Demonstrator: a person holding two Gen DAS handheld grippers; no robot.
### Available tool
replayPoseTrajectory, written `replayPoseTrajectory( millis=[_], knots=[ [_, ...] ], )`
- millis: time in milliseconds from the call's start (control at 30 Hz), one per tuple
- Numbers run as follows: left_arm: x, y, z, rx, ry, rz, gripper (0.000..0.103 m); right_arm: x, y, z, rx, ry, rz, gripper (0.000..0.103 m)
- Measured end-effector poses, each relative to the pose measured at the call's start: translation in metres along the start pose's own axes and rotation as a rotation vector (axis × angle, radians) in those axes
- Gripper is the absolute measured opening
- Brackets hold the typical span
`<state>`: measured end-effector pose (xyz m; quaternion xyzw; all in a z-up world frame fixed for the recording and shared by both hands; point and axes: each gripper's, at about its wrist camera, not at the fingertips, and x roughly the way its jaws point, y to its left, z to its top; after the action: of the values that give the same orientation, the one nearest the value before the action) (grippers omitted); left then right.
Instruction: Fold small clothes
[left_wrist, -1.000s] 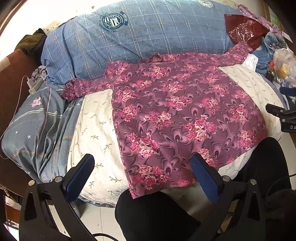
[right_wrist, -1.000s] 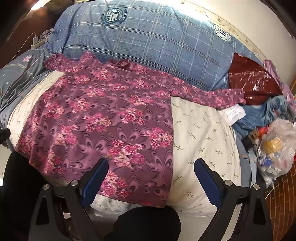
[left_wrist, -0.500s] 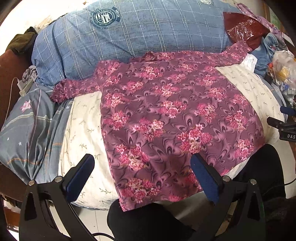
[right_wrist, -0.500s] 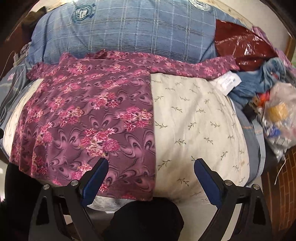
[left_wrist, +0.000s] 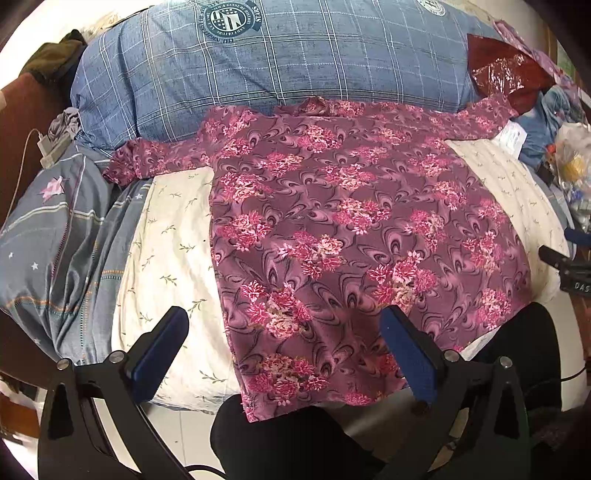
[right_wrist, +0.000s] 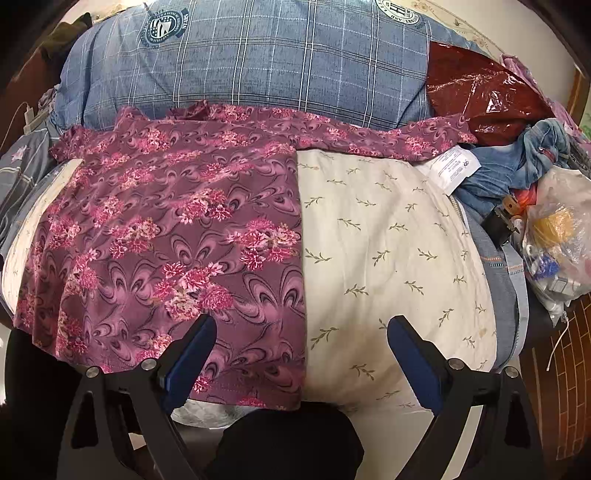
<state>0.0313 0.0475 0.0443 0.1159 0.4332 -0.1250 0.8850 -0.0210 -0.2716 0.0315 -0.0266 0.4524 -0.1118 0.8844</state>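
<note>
Item: floral shirt (left_wrist: 343, 236), spread flat on cream pillow (right_wrist: 391, 240). Left tongs (left_wrist: 284, 350) and right tongs (right_wrist: 299, 354) gaped wide, empty. Risk: thin fabric likely bunching if pinched unevenly.

1. a big blue plaid pillow (left_wrist: 266, 66) with round crests lies along the back.
2. a cream leaf-print pillow (right_wrist: 399, 258) sits in front of it.
3. a grey striped pillow (left_wrist: 55, 236) with stars lies far left.
4. a dark red plastic bag (right_wrist: 480, 96) rests by the blue pillow.
5. a clear plastic bag (right_wrist: 557, 236) of small items sits near crumpled jeans (right_wrist: 517, 166).
6. a white charger (left_wrist: 46, 147) lies far left.
</note>
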Motion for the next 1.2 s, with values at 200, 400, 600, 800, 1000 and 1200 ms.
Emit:
replayPoseTrajectory(
  millis=[200,400,600,800,1000,1200],
  knots=[
    [0.004,0.002,0.003,-0.015,0.008,-0.016,0.103,0.0,0.0,0.002,0.001,0.0,-0.002,0.095],
    [0.008,0.003,0.005,-0.025,0.016,-0.023,0.103,0.003,0.002,0.004,-0.005,0.003,0.001,0.095],
    [0.01,0.0,0.008,-0.016,0.021,-0.019,0.103,0.005,0.001,0.006,-0.001,0.001,0.001,0.095],
    [0.013,-0.004,0.008,-0.012,0.034,-0.021,0.103,0.008,-0.004,0.006,0.024,0.012,0.01,0.095],
    [0.015,-0.01,0.008,-0.004,0.045,-0.029,0.103,0.007,-0.002,0.006,0.017,0.007,0.012,0.095],
    [0.016,-0.01,0.007,-0.004,0.05,-0.028,0.103,0.007,0.003,0.006,0.002,0.007,0.013,0.095]
  ],
)
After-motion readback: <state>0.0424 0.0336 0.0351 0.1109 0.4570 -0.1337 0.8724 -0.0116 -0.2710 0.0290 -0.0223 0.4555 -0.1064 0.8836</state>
